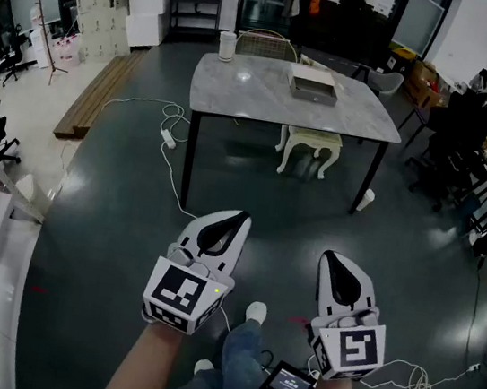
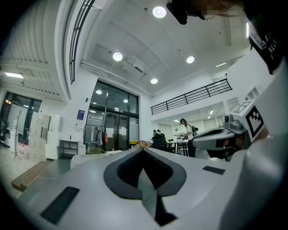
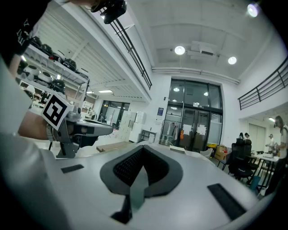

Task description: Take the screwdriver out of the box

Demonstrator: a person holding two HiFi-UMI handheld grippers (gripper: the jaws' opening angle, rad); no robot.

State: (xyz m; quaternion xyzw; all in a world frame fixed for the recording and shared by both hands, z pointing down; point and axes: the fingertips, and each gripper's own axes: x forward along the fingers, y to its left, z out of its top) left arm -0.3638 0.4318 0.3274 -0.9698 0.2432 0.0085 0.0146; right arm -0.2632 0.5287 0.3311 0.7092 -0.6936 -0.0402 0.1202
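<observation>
Head view: the left claw (image 1: 240, 218) and the right claw (image 1: 328, 257) are held side by side over the dark floor (image 1: 113, 215), both pointing toward a grey stone-topped surface (image 1: 249, 99) well ahead of them. The box (image 1: 313, 85), open at the top, rests on the far right part of that surface, well apart from both claws. The screwdriver cannot be made out at this range. A white cylinder (image 1: 227, 46) stands near the surface's far left edge, and a white chair (image 1: 313, 143) shows beneath it. A white cable (image 1: 171, 147) trails across the floor.

Left gripper view: the jaws of the left claw lie together, with nothing between them.

Right gripper view: the jaws of the right claw are likewise pressed together and empty.
</observation>
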